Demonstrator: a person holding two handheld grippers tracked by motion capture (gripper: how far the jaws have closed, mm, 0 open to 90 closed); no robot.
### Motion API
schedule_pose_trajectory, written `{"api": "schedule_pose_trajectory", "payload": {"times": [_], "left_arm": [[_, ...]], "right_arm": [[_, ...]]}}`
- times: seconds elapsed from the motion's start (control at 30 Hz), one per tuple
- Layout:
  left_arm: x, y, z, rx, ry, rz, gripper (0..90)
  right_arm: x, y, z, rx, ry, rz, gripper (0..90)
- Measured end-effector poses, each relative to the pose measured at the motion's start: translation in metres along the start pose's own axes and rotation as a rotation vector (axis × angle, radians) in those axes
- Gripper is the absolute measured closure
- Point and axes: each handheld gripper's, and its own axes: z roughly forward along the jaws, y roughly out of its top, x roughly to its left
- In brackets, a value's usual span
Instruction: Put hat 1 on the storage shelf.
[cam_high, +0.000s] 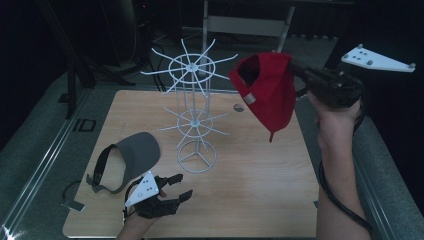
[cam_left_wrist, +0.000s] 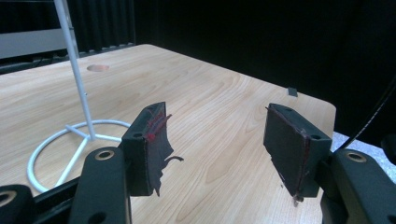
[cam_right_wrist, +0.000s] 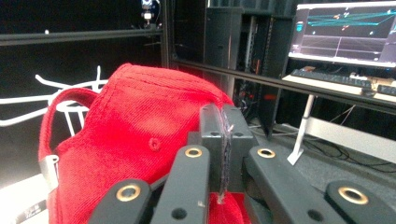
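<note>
The right tool (cam_high: 300, 70) pinches the red cap (cam_high: 267, 90) tight and holds it up in the air beside the white rack (cam_high: 196, 100). The left tool (cam_high: 177, 186) is open above the counter (cam_high: 260, 170), holding nothing.

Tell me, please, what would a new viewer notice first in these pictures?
First, the red cap, held up in the air at the right by the right gripper, its jaws shut on the fabric. Next, the white wire rack standing mid-table. A grey visor lies at the front left, beside the open left gripper.
</note>
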Motion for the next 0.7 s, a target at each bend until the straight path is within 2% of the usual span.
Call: {"api": "schedule_pose_trajectory", "payload": {"times": [0.37,0.7], "left_arm": [[0.000,-0.002,0.001,0.003,0.007,-0.008,40.5],[0.001,-0.004,0.001,0.004,0.012,-0.015,40.5]], "right_arm": [[0.008,-0.027,0.005,0.051,0.027,-0.026,89.1],[0.017,-0.057,0.003,0.085,0.090,-0.023,89.0]]}}
